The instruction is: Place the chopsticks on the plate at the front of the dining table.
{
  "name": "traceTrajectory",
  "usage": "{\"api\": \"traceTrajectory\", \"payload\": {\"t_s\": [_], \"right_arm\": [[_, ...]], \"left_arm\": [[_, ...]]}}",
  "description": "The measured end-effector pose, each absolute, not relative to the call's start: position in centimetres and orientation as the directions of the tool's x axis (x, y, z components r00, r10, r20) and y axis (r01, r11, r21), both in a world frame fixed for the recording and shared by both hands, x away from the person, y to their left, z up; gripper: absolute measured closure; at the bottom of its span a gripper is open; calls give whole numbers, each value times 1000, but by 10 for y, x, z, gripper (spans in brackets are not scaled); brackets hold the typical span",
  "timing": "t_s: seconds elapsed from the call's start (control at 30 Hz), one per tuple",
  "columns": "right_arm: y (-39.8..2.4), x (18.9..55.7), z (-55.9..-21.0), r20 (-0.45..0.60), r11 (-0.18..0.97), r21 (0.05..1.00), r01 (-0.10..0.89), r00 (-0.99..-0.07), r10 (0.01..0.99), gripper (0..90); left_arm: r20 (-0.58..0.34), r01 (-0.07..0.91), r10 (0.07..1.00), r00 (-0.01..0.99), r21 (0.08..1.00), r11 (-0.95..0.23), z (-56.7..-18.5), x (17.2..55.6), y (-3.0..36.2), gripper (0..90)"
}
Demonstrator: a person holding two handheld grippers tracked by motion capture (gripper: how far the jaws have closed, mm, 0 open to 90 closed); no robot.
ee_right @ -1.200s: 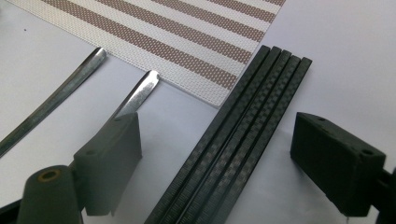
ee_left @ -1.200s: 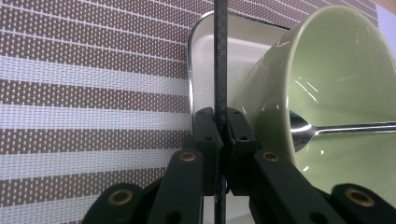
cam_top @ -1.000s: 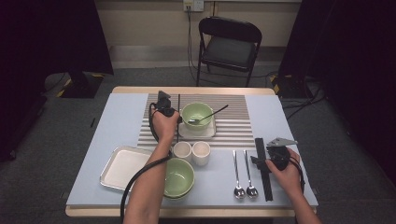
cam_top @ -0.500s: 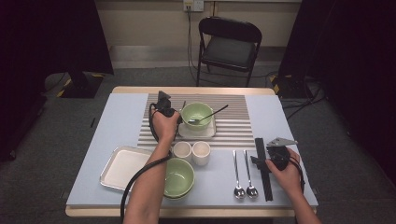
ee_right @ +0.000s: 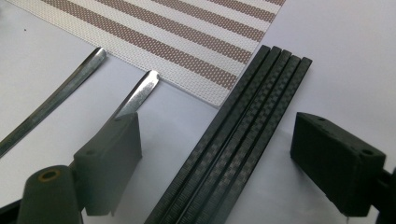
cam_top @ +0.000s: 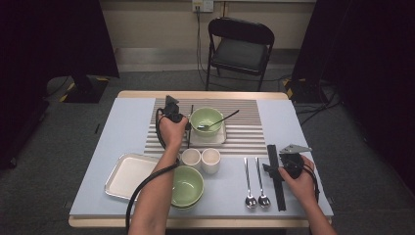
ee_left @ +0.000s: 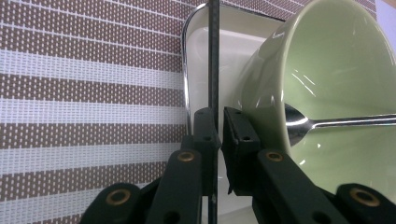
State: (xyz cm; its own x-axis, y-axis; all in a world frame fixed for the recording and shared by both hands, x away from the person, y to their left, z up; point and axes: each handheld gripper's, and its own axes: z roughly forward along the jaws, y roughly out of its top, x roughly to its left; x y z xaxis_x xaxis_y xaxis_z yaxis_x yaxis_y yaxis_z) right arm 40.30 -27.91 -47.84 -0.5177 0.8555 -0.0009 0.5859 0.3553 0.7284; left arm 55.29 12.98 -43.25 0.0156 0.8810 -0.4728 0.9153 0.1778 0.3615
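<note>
My left gripper (cam_top: 186, 128) hovers over the striped placemat (cam_top: 244, 132), shut on a thin black chopstick (cam_top: 190, 117) that runs along the left side of a green bowl (cam_top: 206, 120). In the left gripper view the chopstick (ee_left: 213, 56) passes between the nearly closed jaws of that gripper (ee_left: 219, 126), with the bowl (ee_left: 336, 70) and its spoon (ee_left: 327, 123) at the right. My right gripper (cam_top: 280, 167) rests at the table's right front. Its jaws stand open on either side of several black chopsticks (ee_right: 243, 140) lying side by side, without touching them.
The bowl stands on a small white plate (cam_top: 215, 139). Two white cups (cam_top: 201, 158), a second green bowl (cam_top: 187, 185) and a metal tray (cam_top: 128, 175) lie nearer the person. Two spoons (cam_top: 255, 182) lie left of the chopstick bundle. A folding chair (cam_top: 240, 46) stands behind the table.
</note>
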Motion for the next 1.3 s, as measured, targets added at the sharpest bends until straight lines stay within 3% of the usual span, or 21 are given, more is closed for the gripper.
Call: {"api": "traceTrajectory", "payload": {"t_s": [1.3], "right_arm": [[-279, 403, -478, -1, 355, 728, 586, -517, 856, 155]], "left_arm": [[-475, 929, 879, 42, 343, 140, -436, 539, 125, 860]]}}
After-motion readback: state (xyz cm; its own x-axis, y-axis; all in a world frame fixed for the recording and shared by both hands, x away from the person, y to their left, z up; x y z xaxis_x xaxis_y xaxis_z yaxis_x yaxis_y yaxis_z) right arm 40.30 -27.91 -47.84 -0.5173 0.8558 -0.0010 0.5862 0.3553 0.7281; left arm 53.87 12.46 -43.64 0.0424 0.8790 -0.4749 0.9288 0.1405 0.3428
